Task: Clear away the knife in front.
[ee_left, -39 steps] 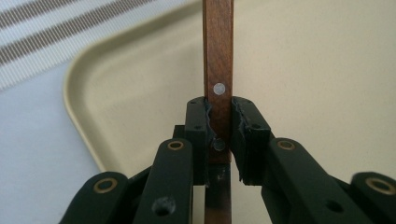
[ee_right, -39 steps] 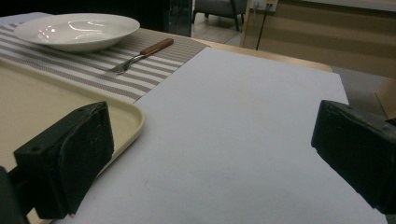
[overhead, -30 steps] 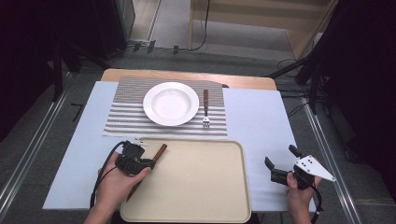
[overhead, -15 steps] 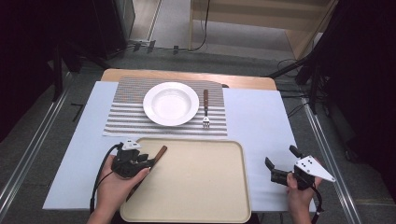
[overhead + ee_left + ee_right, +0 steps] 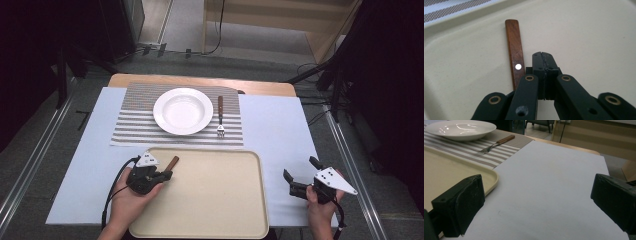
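On the surface [image 5: 280,125] a placemat [image 5: 135,125] lies at the far side, left of centre. A plate [image 5: 183,110] sits on the placemat, and a fork [image 5: 220,115] lies just to its right, also on the placemat, with its handle pointing away from the person. Nearer the person, just in front of the placemat, lies a tray [image 5: 215,200]. A utensil handle [image 5: 514,47] rests in the tray's far left corner, beside the rim. The left hand-held gripper [image 5: 162,176] is over that corner, its tip just beside the handle. The right hand-held gripper [image 5: 301,176] is off the tray to the right, near the surface's right edge, well apart from the tray.
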A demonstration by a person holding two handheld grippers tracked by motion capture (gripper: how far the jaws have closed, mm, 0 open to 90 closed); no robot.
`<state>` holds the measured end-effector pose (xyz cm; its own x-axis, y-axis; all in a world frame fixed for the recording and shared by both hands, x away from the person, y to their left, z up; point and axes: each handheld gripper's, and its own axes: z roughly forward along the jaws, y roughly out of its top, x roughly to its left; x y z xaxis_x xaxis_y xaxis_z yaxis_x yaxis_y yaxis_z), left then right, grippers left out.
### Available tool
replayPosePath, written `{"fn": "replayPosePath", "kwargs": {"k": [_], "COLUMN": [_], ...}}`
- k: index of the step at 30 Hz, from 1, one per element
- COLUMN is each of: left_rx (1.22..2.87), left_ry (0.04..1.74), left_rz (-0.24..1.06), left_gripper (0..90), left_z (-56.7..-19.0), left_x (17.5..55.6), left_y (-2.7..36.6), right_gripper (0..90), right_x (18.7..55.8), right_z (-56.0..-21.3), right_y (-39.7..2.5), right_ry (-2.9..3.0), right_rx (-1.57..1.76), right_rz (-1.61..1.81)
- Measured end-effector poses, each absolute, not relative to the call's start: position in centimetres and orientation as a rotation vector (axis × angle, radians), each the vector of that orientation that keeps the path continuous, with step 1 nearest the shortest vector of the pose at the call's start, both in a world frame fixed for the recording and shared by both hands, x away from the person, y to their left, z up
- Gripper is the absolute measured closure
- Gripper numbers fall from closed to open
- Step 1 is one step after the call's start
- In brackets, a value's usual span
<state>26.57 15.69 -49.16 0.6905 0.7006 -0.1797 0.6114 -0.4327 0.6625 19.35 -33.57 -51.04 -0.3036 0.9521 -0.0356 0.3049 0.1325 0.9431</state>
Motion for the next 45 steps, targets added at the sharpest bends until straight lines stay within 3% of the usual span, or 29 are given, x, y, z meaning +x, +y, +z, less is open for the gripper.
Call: {"fn": "replayPosePath", "kwargs": {"k": [33, 45], "left_rx": [2.194, 2.163], "left_ry": [1.086, 1.085], "left_rz": [0.158, 0.203], "left_gripper": [89.4, 89.2], "left_z": [-49.3, -49.5], "left_x": [26.1, 26.9], "left_y": [20.4, 20.3], "right_gripper": [0.0, 0.0], "right_x": [19.4, 19.5], "right_z": [-51.2, -51.3], "right_y": [-33.4, -33.3], "right_ry": [1.725, 1.739], "right_rx": [1.235, 1.225], "right_rz": [1.169, 1.154]}}
